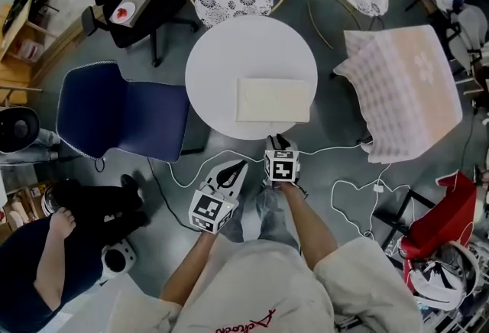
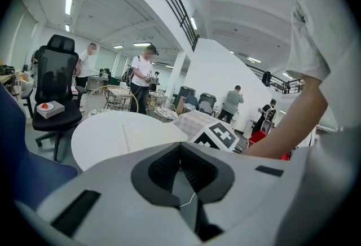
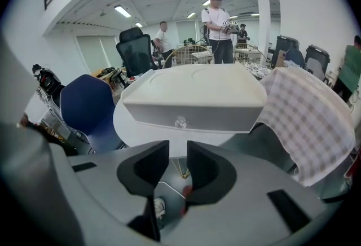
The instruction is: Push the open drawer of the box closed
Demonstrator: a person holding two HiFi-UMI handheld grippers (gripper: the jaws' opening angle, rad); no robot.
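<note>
- Round white desk [image 1: 221, 56]: carries only the box, which sits on the side nearest the person.
- White box [image 1: 273, 99]: closed on top and lying flat and loose. Nothing braces it from behind. Judgement: a firm shove could slide the whole box across the smooth top instead of seating the drawer.
- Drawer [image 3: 194, 117]: its front faces the right gripper and looks flush or nearly so. I cannot tell whether any gap remains. Contents are not visible.
- Right gripper [image 3: 177, 152]: held just short of the desk edge and aimed at the drawer front. Its jaws are slightly apart with nothing between them. Risk: an off-centre push could skew the drawer and jam it.
- Left gripper [image 2: 180, 149]: low beside the right one and clear of the desk. Its tips are together and it holds nothing, so it is not steadying the box.
- Knob [image 3: 180, 122]: small, at the centre of the front. A jaw tip could glance off it.
- Cable [image 1: 336, 190]: looped on the floor by the feet, where it could snag a foot.
</note>
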